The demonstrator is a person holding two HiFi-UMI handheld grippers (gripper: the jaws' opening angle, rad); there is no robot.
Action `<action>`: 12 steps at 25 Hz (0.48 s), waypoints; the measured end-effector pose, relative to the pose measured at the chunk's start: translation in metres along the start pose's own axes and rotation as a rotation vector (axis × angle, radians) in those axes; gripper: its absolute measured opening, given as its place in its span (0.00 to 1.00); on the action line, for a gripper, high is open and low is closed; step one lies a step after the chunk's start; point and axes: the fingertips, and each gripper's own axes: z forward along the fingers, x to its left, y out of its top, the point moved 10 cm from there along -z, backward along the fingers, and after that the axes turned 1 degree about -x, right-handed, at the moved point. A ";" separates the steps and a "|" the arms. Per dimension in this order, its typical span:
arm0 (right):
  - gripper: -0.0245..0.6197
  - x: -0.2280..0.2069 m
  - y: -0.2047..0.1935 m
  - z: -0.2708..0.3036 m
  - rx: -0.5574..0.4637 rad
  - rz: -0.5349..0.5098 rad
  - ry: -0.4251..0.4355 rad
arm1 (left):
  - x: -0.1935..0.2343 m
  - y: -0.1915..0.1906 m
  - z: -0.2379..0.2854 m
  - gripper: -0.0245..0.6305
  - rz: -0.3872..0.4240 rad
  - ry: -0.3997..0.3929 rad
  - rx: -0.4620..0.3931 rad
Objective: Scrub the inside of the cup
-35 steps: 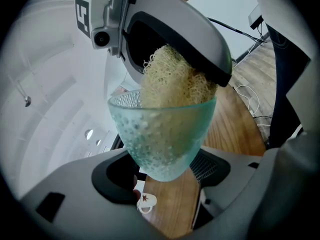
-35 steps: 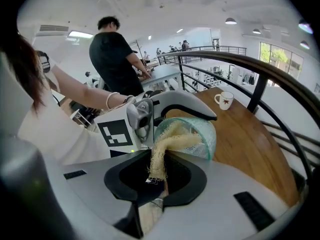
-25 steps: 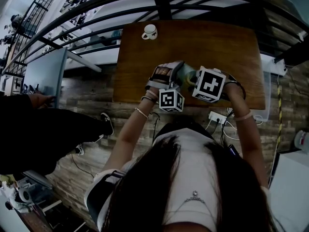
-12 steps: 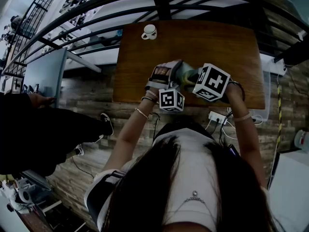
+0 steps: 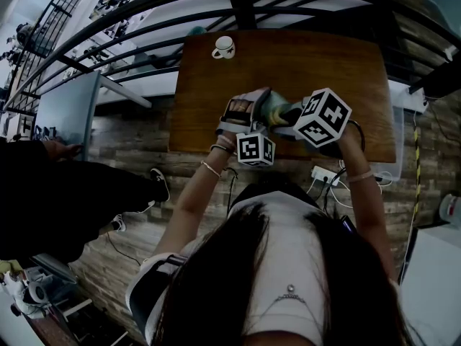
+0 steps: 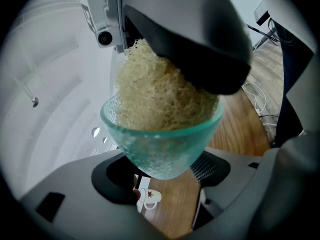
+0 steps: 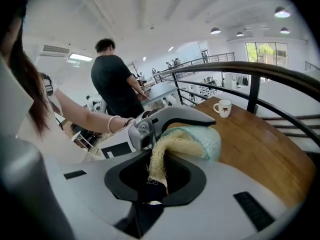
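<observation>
- Since the pale green textured glass cup [image 6: 162,144] is up in the air instead of parked on the brown wooden surface [image 5: 288,63], the left hand-held gripper [image 6: 161,173] has to do all the steadying. Its jaws are clamped in narrow on the cup's tapered base.
- The mouth is tipped over toward the other hand, which makes sense to me: it gives the right hand-held gripper [image 7: 155,179] a straight line in.
- That right one is pinched almost closed on the tail of a beige fibrous mesh scrubber [image 7: 159,159]. The stuff squashes flat, so there's barely any gap between the jaws.
- The rest of the wad is stuffed down into the cup. From the left gripper view it fills the bowl and bulges up past the rim, so plenty of fibre is against the inside wall.
- In the head view both grippers meet close together over the near edge of the surface, right in front of the person. That looks like the comfy spot for working one hand against the other.
- My guess is the scrubbing is properly under way. How clean the inside is, I can't tell, since the pebbly glass hides it.
- One worry: only the base is gripped, so a hard shove with the scrubber could lever the cup out.
- A small white mug with a red leaf print [image 5: 224,47] sits at the far edge, well apart, and isn't involved.
</observation>
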 end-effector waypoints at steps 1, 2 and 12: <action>0.17 -0.001 -0.001 -0.001 -0.017 0.018 0.013 | 0.000 0.000 0.000 0.55 0.000 0.004 0.001; 0.17 -0.002 -0.002 -0.001 -0.035 0.036 0.025 | -0.001 0.001 0.000 0.55 -0.001 0.007 0.002; 0.17 -0.007 -0.010 -0.007 -0.242 0.207 0.142 | 0.002 0.001 -0.002 0.55 -0.042 0.035 0.003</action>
